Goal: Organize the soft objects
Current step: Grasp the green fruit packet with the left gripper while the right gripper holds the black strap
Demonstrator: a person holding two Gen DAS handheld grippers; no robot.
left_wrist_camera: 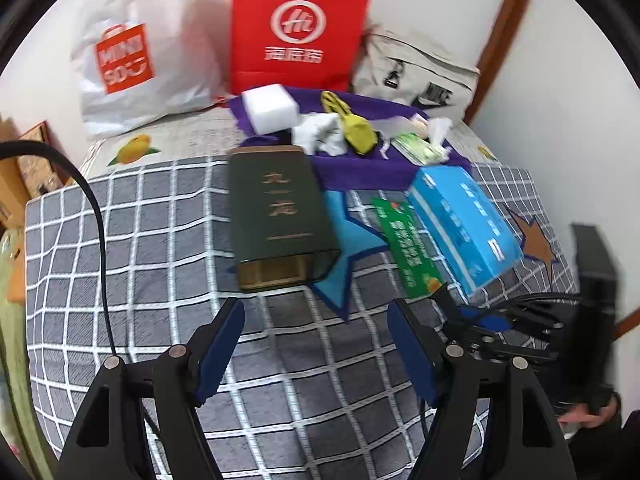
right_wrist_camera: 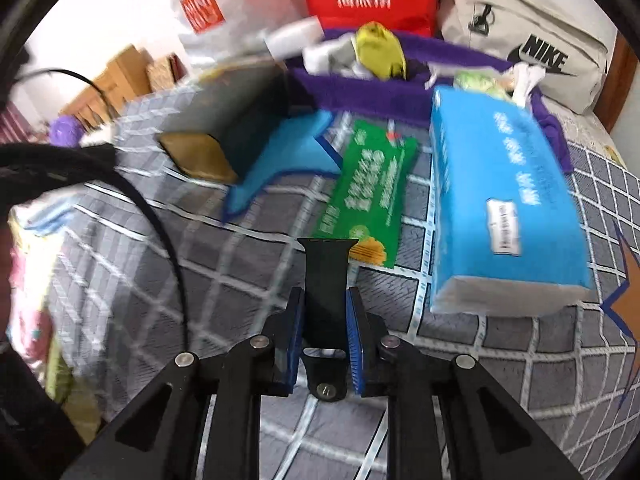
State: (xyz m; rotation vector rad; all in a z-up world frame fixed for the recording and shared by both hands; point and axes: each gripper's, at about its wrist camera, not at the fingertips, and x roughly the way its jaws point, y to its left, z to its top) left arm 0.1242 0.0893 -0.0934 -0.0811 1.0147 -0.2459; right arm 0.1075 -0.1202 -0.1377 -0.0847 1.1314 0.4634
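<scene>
My right gripper [right_wrist_camera: 325,300] is shut on a black watch strap [right_wrist_camera: 326,280] and holds it above the checked bedspread [right_wrist_camera: 160,280], in front of a green packet [right_wrist_camera: 372,188] and a blue tissue pack [right_wrist_camera: 500,200]. My left gripper [left_wrist_camera: 316,316] is open and empty over the bedspread [left_wrist_camera: 160,240], just short of a dark green tin [left_wrist_camera: 276,212]. The right gripper [left_wrist_camera: 480,320] shows at the left wrist view's lower right. On a purple cloth [left_wrist_camera: 360,172] lie a white foam block [left_wrist_camera: 270,108], a yellow-green pouch [left_wrist_camera: 358,130] and white crumpled pieces [left_wrist_camera: 320,134].
A white Miniso bag [left_wrist_camera: 132,56], a red paper bag [left_wrist_camera: 296,28] and a beige Nike bag [left_wrist_camera: 420,76] lean on the wall behind. A black cable [left_wrist_camera: 96,216] crosses the left. Cardboard boxes [right_wrist_camera: 116,76] stand beyond the bed's left edge.
</scene>
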